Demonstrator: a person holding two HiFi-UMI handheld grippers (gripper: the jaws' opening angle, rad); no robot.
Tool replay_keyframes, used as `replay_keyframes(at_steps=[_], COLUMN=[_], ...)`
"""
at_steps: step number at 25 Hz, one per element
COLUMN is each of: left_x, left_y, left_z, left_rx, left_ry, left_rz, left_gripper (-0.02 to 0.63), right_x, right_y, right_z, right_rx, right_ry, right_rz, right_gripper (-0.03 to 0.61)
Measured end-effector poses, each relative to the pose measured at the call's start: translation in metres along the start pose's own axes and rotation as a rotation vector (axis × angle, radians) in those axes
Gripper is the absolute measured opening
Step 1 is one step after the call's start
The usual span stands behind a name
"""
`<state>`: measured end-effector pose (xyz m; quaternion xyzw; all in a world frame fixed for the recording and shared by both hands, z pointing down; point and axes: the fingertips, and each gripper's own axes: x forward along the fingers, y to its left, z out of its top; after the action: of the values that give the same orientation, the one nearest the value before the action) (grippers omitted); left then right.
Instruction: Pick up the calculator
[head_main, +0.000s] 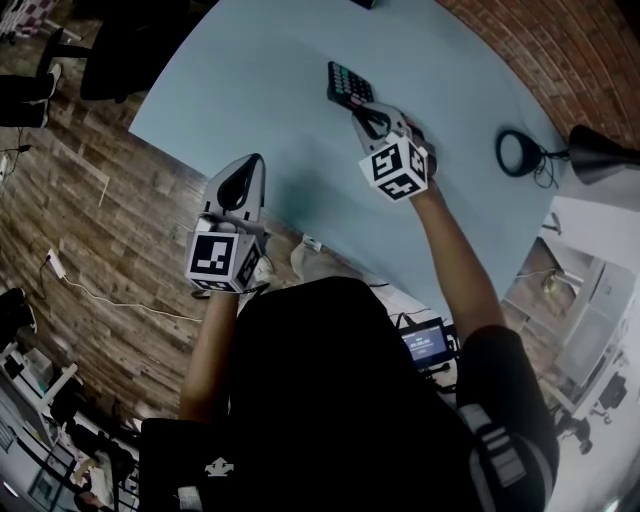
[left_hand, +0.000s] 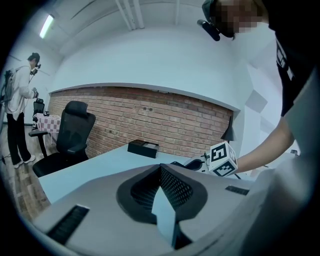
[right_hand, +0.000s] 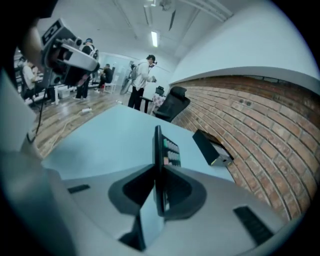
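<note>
Big pale-blue surface (head_main: 260, 90) fills the head view. The left tool (head_main: 248, 168) hangs at eight o'clock from its partner, jaws pressed together on nothing. The right tool (head_main: 371, 113) is pinching the calculator (head_main: 348, 84) by its near end. The calculator's body pokes out toward eleven o'clock, turned up on edge. It looks light, stiff, hard plastic, probably slick against flat pads, and such a short end grip could let it pivot. Better to bite deeper, across the bare casing and off the keys.

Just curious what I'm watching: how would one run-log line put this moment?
task: pick up calculator | right gripper: shut on calculator, edge-on over table | left gripper: shut, empty
</note>
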<state>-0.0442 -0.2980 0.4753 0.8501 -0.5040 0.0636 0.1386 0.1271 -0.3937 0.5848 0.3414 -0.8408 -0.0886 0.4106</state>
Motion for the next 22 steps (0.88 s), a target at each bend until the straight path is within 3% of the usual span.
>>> replay_keyframes(at_steps=[22], left_x=[-0.022], left_y=[0.015], left_z=[0.037], left_rx=[-0.002], left_ry=[-0.105], left_rz=[-0.043], left_gripper=[0.008], right_x=[-0.076], right_y=[-0.007], right_z=[0.086], right_rx=[0.468], right_ry=[-0.267], right_rz=[-0.117], right_gripper=[0.059])
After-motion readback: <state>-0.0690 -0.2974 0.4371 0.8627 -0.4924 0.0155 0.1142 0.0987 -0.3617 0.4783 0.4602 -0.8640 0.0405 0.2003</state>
